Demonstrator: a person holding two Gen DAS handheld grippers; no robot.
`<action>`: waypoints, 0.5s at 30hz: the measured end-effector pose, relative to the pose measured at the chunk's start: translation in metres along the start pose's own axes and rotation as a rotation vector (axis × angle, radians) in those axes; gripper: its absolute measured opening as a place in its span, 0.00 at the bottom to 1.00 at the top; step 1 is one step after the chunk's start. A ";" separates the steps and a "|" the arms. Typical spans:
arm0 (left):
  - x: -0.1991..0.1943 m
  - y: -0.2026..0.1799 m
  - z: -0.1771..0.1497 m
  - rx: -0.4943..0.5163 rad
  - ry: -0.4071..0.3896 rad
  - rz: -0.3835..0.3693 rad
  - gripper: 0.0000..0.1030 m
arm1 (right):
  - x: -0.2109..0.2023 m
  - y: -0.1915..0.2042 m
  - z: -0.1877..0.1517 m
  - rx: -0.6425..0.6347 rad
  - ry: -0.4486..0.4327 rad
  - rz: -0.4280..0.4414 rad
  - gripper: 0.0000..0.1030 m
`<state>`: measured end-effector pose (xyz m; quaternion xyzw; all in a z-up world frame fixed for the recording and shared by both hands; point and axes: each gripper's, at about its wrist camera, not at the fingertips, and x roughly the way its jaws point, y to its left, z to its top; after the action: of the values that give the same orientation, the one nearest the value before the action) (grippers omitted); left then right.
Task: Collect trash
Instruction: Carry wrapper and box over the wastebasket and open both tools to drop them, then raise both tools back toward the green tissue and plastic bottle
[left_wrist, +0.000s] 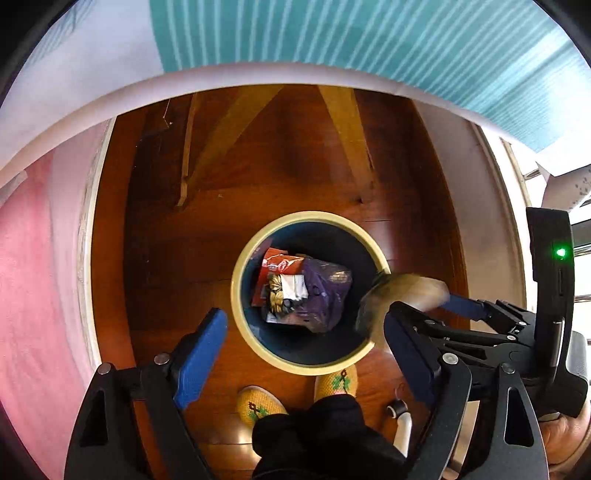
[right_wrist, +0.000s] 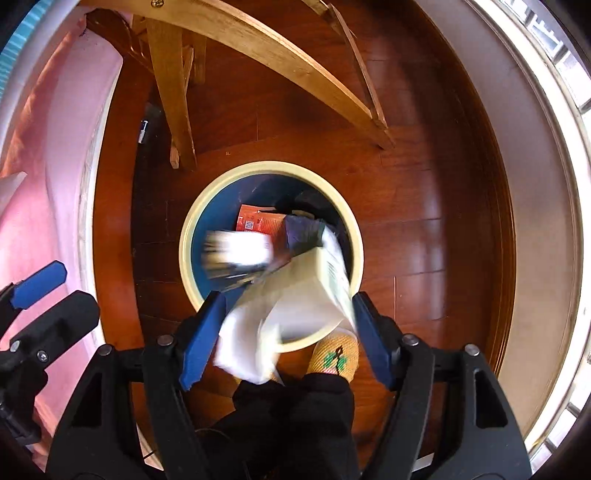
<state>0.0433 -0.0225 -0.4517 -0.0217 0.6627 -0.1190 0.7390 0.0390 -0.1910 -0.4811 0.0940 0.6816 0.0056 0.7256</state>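
Observation:
A round bin (left_wrist: 236, 291) with a cream rim and dark blue inside stands on the wooden floor. In it lie a red wrapper (left_wrist: 275, 264) and a purple bag (left_wrist: 325, 291). My left gripper (left_wrist: 306, 350) hangs open over the bin's near rim, with nothing between its blue pads. My right gripper (right_wrist: 288, 339) is open above the bin (right_wrist: 186, 240). Blurred white paper (right_wrist: 258, 332) is slipping out between its pads. A blurred white and black packet (right_wrist: 236, 254) is dropping into the bin. From the left wrist view, a blurred brown lump (left_wrist: 402, 295) shows by the right gripper's fingers (left_wrist: 465, 307).
A person's feet in yellow slippers (left_wrist: 258, 404) and black trouser legs (right_wrist: 291, 417) stand right at the bin. Wooden furniture legs (right_wrist: 177, 92) rise behind it. A white tabletop edge (left_wrist: 258, 75) with a teal striped cloth (left_wrist: 332, 33) is beyond, and pink fabric (left_wrist: 29, 277) is on the left.

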 end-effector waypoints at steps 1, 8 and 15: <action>0.001 0.002 0.000 -0.003 0.000 0.006 0.86 | 0.001 0.001 0.000 -0.003 -0.001 -0.002 0.68; -0.014 0.018 -0.005 -0.032 -0.027 0.025 0.86 | -0.005 0.011 -0.002 -0.030 -0.004 -0.010 0.69; -0.057 0.024 -0.010 -0.058 -0.065 0.030 0.86 | -0.034 0.021 -0.004 -0.036 -0.030 -0.003 0.69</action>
<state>0.0315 0.0137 -0.4023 -0.0370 0.6418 -0.0878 0.7610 0.0351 -0.1743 -0.4442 0.0800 0.6708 0.0151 0.7372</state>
